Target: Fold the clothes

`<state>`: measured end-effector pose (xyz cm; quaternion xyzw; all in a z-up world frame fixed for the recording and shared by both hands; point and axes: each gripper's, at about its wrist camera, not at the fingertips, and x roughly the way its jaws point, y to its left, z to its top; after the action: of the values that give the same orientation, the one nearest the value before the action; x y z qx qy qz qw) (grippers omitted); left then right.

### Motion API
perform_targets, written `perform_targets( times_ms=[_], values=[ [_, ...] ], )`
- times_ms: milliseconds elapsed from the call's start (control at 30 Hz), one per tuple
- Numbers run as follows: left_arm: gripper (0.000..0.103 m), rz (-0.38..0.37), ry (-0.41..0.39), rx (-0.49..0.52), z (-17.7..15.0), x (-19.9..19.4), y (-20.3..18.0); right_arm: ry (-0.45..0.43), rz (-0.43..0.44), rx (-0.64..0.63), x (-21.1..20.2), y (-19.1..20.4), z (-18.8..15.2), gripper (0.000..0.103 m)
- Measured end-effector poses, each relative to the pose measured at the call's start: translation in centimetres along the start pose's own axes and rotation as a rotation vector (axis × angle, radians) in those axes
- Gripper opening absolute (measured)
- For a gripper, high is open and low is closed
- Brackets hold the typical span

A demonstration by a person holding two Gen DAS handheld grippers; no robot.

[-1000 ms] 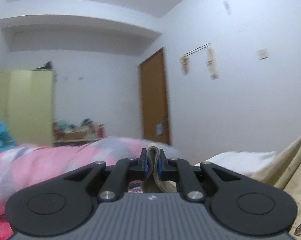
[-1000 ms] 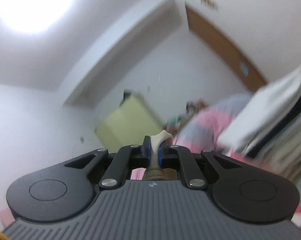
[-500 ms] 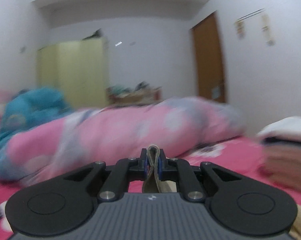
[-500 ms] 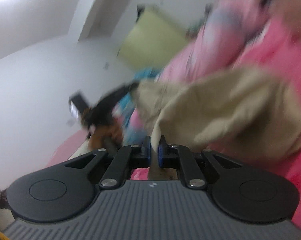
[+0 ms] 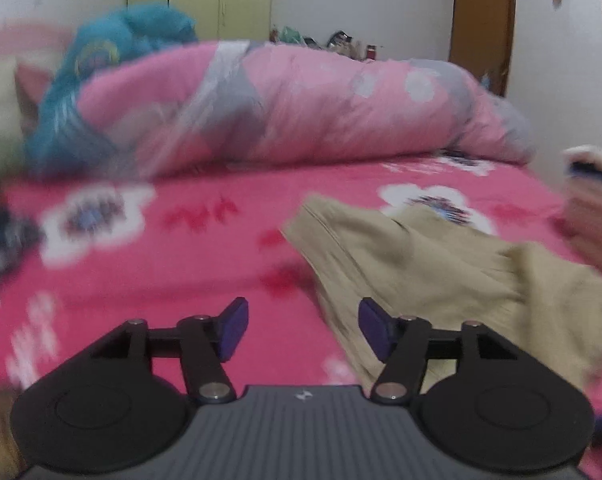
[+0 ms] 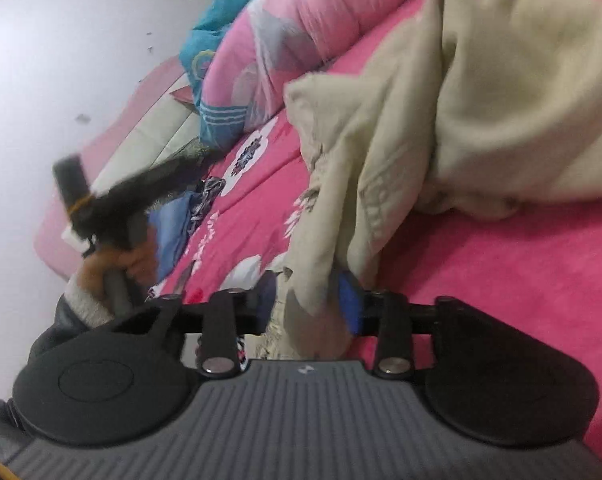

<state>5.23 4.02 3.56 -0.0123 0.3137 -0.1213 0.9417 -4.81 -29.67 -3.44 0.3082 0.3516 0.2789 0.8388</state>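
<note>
A beige garment point(image 5: 421, 264) lies crumpled on the pink flowered bed sheet point(image 5: 181, 264). My left gripper point(image 5: 303, 328) hovers low over the sheet, its jaws opening, with nothing between the blue pads point(image 5: 233, 328). The garment's near edge runs just past the right pad. In the right wrist view the same garment point(image 6: 501, 92) is heaped ahead, and a loose fold of it hangs between the fingers of my right gripper point(image 6: 309, 304). Those jaws are opening too, and the blue pad point(image 6: 351, 304) stands off the cloth.
A rolled pink quilt point(image 5: 301, 100) and a teal garment point(image 5: 113, 52) lie across the far side of the bed. A folded stack point(image 5: 593, 200) sits at the right edge. A hand point(image 6: 117, 260) grips the other tool's handle, near blue clothes point(image 6: 173, 232).
Both grippers swung down from the walls and ceiling toward the bed. Both were shut on beige cloth and now stand apart; the garment has dropped onto the sheet.
</note>
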Motion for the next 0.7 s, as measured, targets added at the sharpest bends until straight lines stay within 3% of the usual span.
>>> perform_targets(
  times_ms=[133, 300, 367, 467, 500, 533, 567, 600, 700],
  values=[
    [0.068, -0.151, 0.052, -0.124, -4.8, -3.2, -0.2, -0.022, -0.015, -0.016, -1.3, -0.2, -0.7, 0.058],
    [0.069, -0.266, 0.13, -0.244, -10.5, -4.5, -0.3, 0.109, 0.037, 0.08, 3.1, -2.1, -1.7, 0.065],
    [0.078, -0.331, 0.168, -0.278, -12.2, -4.7, -0.1, 0.16, 0.072, 0.095, 5.7, -1.9, -1.7, 0.073],
    [0.081, -0.389, 0.188, -0.368, -14.6, -4.5, 0.7, 0.156, 0.113, 0.105, 7.4, -1.5, -2.1, 0.076],
    [0.081, -0.408, 0.197, -0.403, -15.2, -4.2, 0.7, 0.137, 0.125, 0.132, 7.3, -1.7, -2.2, 0.065],
    [0.082, -0.421, 0.194, -0.434, -15.6, -3.9, 0.8, 0.122, 0.143, 0.18, 7.6, -2.2, -2.0, 0.038],
    [0.082, -0.435, 0.191, -0.466, -16.0, -3.6, 0.9, 0.108, 0.17, 0.241, 7.8, -2.8, -2.0, 0.027],
    [0.082, -0.45, 0.184, -0.489, -16.2, -3.3, 0.9, 0.097, 0.213, 0.324, 7.8, -3.9, -2.1, 0.021],
    [0.087, -0.543, 0.156, -0.535, -16.1, -2.1, 0.7, 0.033, 0.334, 0.519, 7.6, -5.9, -2.7, 0.02]
  ],
)
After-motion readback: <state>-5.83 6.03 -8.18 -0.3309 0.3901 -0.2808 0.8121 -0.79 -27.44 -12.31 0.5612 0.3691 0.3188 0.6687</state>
